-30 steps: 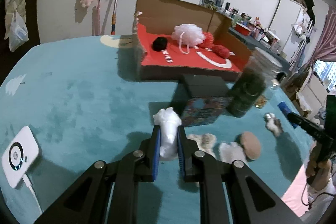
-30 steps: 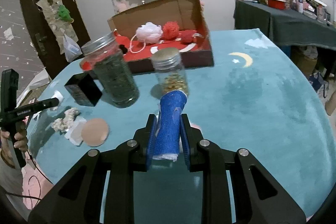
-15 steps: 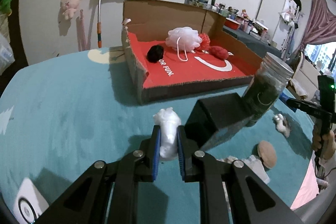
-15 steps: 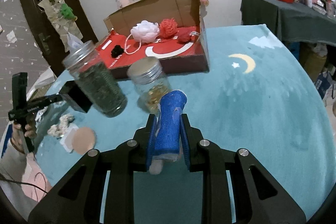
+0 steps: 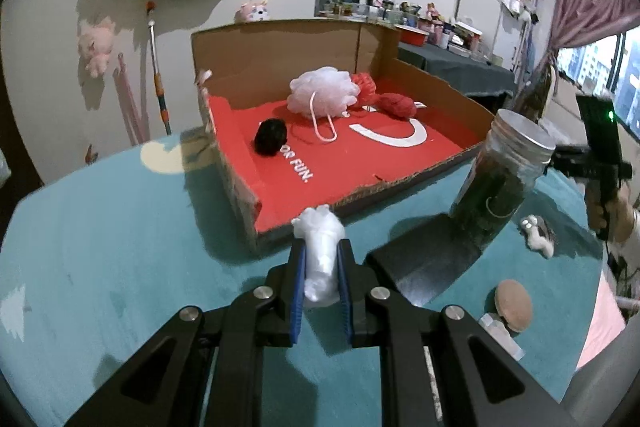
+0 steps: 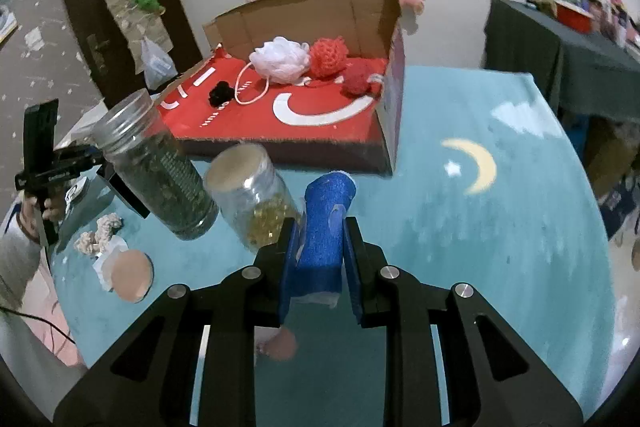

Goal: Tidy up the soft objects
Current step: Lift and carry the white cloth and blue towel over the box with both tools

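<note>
My left gripper (image 5: 321,259) is shut on a white soft object (image 5: 319,247) and holds it above the teal table, just short of the front edge of the red-lined cardboard box (image 5: 360,163). The box holds a pink bath pouf (image 5: 324,91), a black pompom (image 5: 271,135) and red knitted balls (image 5: 396,105). My right gripper (image 6: 321,247) is shut on a blue soft roll (image 6: 325,223), held in front of the same box (image 6: 320,131). More soft items lie on the table: a tan puff (image 5: 513,305) and a white-and-grey toy (image 5: 536,233).
A jar of dark green contents (image 5: 500,179) and a black box (image 5: 420,263) stand right of my left gripper. A jar with yellow contents (image 6: 256,195) stands just left of the blue roll. White coral-like pieces (image 6: 100,237) and a tan puff (image 6: 130,275) lie at the left.
Both grippers have risen and moved toward the cardboard box with their objects still held. The box now looks larger and closer in both views.
</note>
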A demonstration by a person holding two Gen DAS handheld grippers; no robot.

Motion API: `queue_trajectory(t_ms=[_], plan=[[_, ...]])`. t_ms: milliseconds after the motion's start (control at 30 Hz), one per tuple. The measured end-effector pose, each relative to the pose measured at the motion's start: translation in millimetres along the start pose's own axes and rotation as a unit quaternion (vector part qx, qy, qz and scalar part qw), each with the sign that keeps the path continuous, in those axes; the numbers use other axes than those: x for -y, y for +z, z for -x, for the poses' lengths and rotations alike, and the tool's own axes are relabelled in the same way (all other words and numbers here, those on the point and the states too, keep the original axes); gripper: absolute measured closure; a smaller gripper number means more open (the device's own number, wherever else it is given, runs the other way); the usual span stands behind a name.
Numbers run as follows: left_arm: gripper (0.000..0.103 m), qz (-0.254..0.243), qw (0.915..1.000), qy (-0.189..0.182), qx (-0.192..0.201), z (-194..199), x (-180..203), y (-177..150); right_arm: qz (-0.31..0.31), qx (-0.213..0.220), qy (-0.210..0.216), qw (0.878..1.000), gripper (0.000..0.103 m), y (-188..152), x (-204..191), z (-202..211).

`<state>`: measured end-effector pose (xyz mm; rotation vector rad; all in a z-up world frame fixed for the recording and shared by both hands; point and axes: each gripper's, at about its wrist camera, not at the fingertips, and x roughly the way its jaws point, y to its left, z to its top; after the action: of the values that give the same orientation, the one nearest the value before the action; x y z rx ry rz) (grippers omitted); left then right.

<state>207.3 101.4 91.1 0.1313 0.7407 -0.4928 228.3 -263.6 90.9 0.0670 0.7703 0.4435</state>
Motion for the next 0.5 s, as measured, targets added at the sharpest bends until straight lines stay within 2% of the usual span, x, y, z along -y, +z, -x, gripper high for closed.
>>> queue_trajectory(t_ms=[267,367,500], plan=[[0.087,-0.028,0.9996,0.005,-0.001,-8.9,6.9,39.5,0.040,0.009,0.016,0.999,0.082,42.3,-2.2,-6.3],[0.087,-0.022,0.9996,0.013,-0.016,-23.2,9.3,56.5,0.044,0.009,0.019,0.999,0.082,60.2,-5.3,-14.3],[0.087,-0.005,0.9987,0.019,-0.047,-48.2,10.5,75.0,0.054,-0.010,-0.005,0.998,0.082,83.4,-13.6,-34.5]])
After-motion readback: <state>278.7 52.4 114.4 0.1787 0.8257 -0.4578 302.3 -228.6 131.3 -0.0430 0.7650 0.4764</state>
